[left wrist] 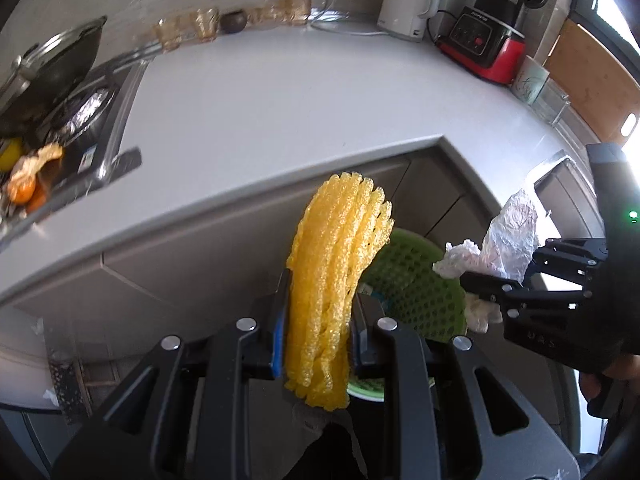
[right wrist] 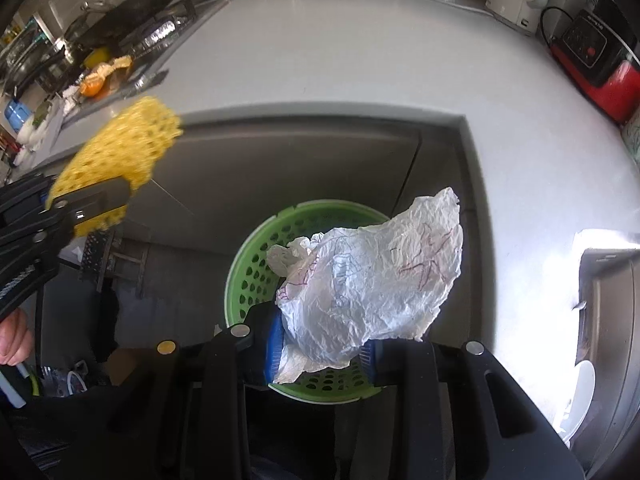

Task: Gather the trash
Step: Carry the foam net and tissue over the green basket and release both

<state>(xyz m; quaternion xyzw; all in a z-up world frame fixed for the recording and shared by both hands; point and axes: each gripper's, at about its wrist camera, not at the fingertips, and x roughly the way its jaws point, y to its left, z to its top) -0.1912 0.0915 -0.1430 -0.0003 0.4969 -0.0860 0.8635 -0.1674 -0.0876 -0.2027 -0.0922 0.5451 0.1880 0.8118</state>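
My left gripper is shut on a yellow foam fruit net, held up in front of the counter edge. The net also shows at the left of the right wrist view. My right gripper is shut on a crumpled white paper with pen scribbles, right above a green perforated trash basket on the floor. In the left wrist view the basket lies just behind the net, and the right gripper with the paper is at the right.
A white L-shaped counter wraps around the basket. On it stand a kettle, a red-based blender and glasses. A stove with a wok and orange peels lie at the left. A sink is at the right.
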